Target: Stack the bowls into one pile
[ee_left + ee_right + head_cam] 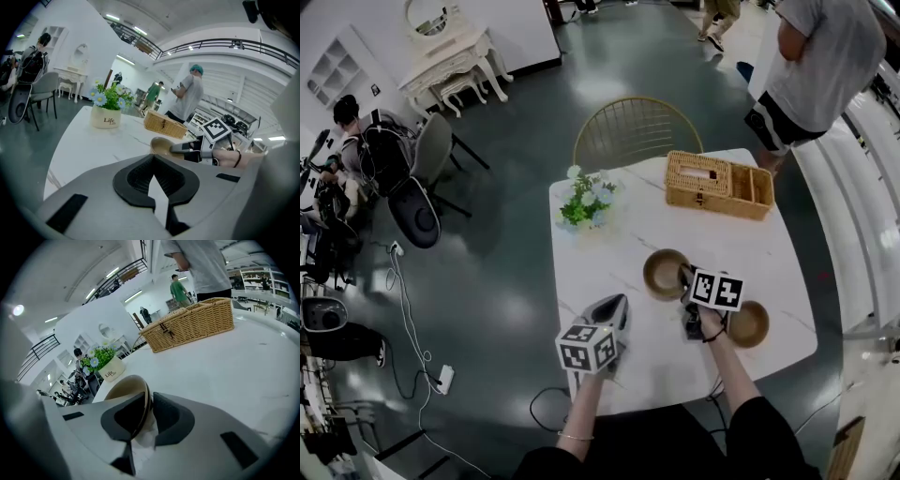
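the first bowl [662, 274] sits about the middle of the white counter [609, 248], with the right gripper [684, 277] on its near rim. the fingers are narrowed onto the wall, one inside the bowl and one outside, so it is held by a thin edge only. the second bowl [749, 323] is just on the other side of that hand, apart from the first and open side up. nothing is stacked yet.

the worry from here, i'd say, is that one-sided pinch. lifted by the rim, the bowl will want to swing down, and it could slide out of the fingers or clip the counter. to reach the second bowl it has to cross the person's own wrist. a tilted landing could shove that bowl toward the counter's right edge, which is not far off. the left gripper [616, 306] hangs over the counter's near side, fingers together on nothing, and it steadies neither bowl.

i can't tell whether the first bowl is already off the counter or resting on it, because in the right gripper view its base is behind the fingers. the hand partly covers the second bowl in the head view, and i can't find it in either gripper view. the wicker basket [717, 184] and the flower pot [586, 204] stand farther back, out of the way.
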Demonstrator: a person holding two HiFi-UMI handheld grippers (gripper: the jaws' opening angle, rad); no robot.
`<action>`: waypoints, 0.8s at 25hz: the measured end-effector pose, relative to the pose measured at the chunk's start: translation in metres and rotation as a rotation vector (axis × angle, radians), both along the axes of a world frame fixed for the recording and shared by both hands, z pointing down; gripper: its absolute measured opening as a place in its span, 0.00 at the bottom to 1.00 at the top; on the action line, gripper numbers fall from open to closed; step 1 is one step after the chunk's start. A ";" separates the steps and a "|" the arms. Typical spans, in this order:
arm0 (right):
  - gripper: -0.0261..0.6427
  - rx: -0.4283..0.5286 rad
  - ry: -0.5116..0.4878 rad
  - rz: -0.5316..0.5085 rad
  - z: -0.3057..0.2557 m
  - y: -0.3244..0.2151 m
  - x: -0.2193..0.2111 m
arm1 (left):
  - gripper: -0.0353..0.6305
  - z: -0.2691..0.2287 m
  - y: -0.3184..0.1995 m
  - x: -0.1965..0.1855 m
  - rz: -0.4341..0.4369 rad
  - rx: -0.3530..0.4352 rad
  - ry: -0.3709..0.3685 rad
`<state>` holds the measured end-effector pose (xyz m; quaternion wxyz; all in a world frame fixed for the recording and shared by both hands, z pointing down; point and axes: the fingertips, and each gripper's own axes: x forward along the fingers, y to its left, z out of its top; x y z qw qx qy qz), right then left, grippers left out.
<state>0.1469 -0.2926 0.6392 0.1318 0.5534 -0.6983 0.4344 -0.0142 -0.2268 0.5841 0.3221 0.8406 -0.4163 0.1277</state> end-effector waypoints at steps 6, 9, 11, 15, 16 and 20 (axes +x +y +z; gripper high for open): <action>0.10 -0.010 0.007 -0.005 0.001 0.002 0.000 | 0.08 0.000 0.001 0.003 0.011 -0.003 0.001; 0.09 -0.010 0.009 -0.006 -0.001 0.004 0.000 | 0.08 -0.002 0.001 0.003 0.017 0.000 0.002; 0.09 -0.003 -0.008 -0.001 -0.006 0.004 -0.002 | 0.08 -0.004 0.001 0.003 0.019 0.006 0.002; 0.09 0.020 -0.029 0.011 -0.018 0.004 -0.001 | 0.08 -0.007 0.003 0.003 0.025 0.011 0.001; 0.09 0.026 -0.033 0.014 -0.022 0.005 0.000 | 0.07 -0.008 0.004 0.004 0.028 0.014 0.002; 0.09 0.050 -0.045 0.032 -0.035 0.009 0.007 | 0.08 -0.014 0.007 0.009 0.049 0.032 0.007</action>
